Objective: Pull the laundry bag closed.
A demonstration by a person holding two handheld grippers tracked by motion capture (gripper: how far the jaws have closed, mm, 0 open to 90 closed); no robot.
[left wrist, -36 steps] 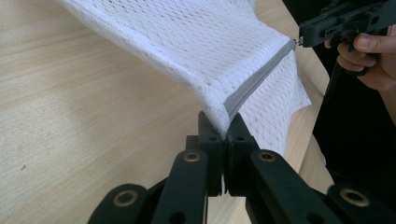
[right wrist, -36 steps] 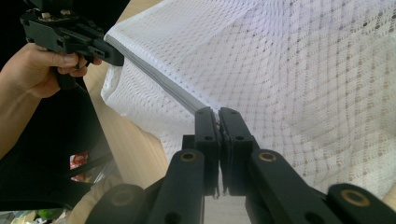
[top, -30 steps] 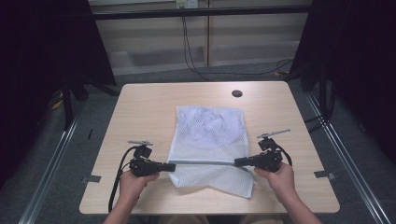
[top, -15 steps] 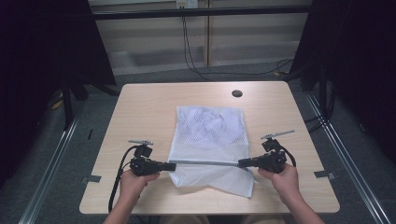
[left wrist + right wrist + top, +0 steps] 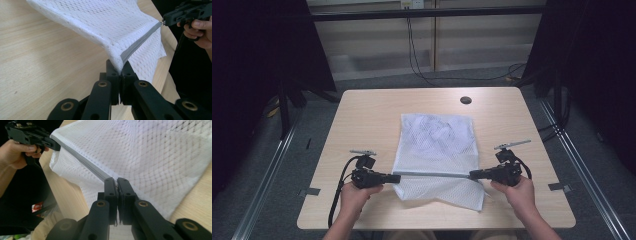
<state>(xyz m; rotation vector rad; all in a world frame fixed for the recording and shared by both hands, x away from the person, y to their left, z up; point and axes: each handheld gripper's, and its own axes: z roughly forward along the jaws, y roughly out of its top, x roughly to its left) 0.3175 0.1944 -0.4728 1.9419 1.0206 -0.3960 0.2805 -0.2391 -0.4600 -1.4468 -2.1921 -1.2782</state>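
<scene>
Mesh bag (image 5: 437, 145): white netting, lay on the near half of the table, roughly centred between the two hands; its far part rested flat on the wood, its near part was lifted along a grey band and folded, with a flap of mesh hanging below that band toward the person.
Grey band (image 5: 434, 175): a straight strip along the bag's raised fold, stretched taut and level from one gripper to the other.
Left gripper (image 5: 393, 177): jaws clamped tight on the left end of the grey band and the mesh around it; in the left gripper view (image 5: 119, 71) the fabric was pinched between the two black jaws.
Right gripper (image 5: 474, 174): jaws clenched on the right end of the same band; in the right gripper view (image 5: 117, 185) the strip ran straight into the closed jaws.
Hands: each held its gripper from the near edge, well apart, on either side of the bag.
Table (image 5: 362, 115): light wood, with a small dark round hole (image 5: 465, 100) near its far edge, beyond the bag.
</scene>
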